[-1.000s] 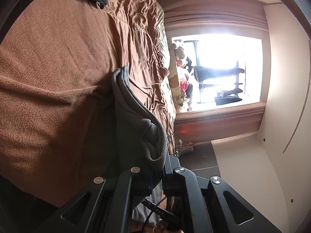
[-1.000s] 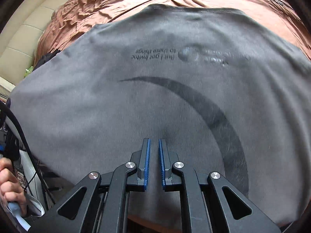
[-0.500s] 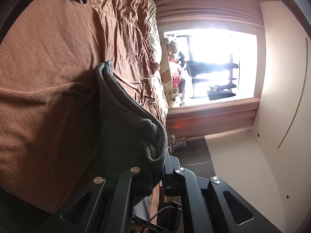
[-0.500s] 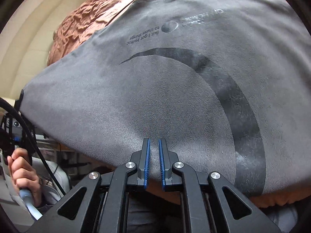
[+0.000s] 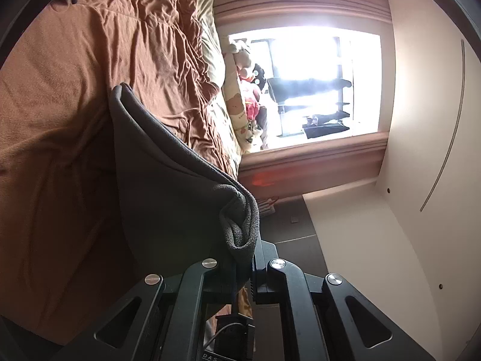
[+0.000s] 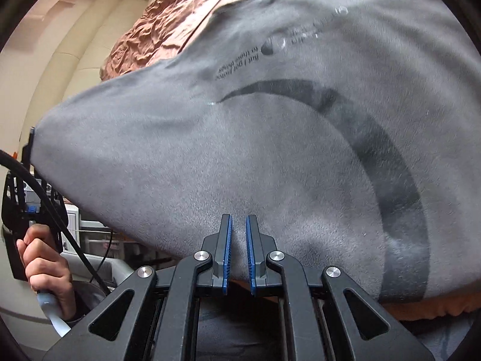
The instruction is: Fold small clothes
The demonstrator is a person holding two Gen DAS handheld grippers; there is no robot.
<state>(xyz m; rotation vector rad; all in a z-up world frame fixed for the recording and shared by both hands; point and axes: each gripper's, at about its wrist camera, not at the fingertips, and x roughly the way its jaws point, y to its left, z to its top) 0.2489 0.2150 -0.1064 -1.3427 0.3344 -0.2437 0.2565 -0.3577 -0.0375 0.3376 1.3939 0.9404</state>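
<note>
Left claw [image 5: 243, 258] clamps bunched corner of grey printed fleece T-shirt [image 6: 240, 156]. Right claw [image 6: 237, 249] pinches its near edge, apparently. Shirt spans above rumpled brown bedspread [image 5: 75, 90].

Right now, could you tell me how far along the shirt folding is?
Early stage. Done: both tools have a grip on the grey T-shirt; the left tool pinches a bunched edge, and the right tool clamps the near hem. In hand: the shirt is lifted and stretched above the brown bedspread. Left: no finished fold shows yet, so the folding and laying flat remain.
</note>
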